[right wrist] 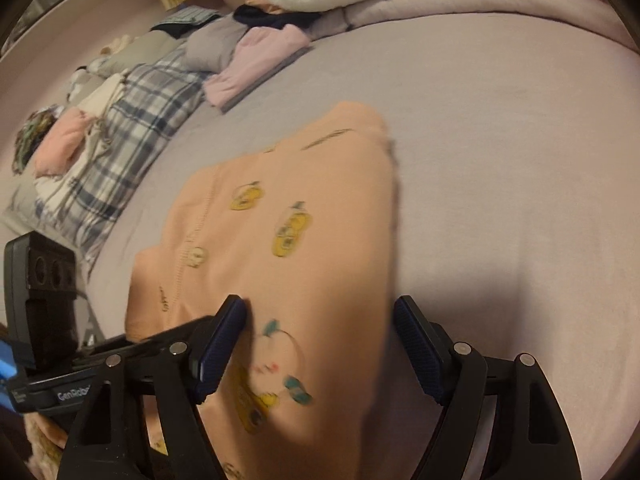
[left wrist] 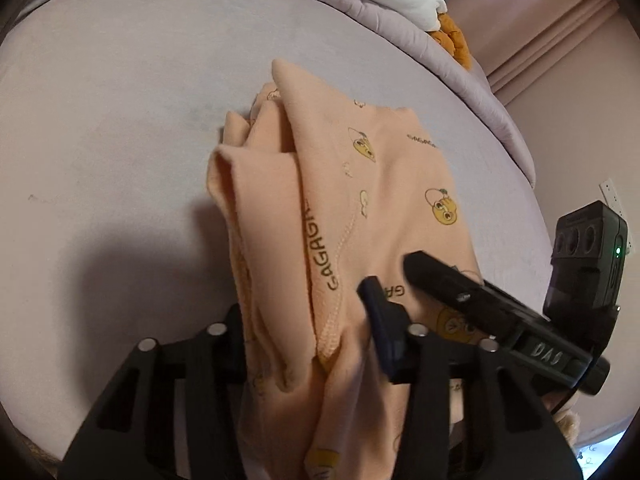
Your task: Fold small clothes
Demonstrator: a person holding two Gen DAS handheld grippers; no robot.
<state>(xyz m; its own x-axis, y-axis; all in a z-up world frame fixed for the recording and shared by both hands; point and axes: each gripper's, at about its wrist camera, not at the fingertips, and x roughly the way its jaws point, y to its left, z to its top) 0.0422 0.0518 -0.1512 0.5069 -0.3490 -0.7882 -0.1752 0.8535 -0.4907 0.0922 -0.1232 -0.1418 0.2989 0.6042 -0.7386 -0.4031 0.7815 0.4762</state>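
The left gripper (left wrist: 304,344) is pinching the soft, floppy peach garment (left wrist: 380,184); the right gripper (right wrist: 320,344) is hanging released at six o'clock, best gripping an edge.

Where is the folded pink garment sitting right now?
In the right wrist view the folded pink garment lies at the far edge of the bed sheet, upper left of the peach garment, beside the plaid blanket.
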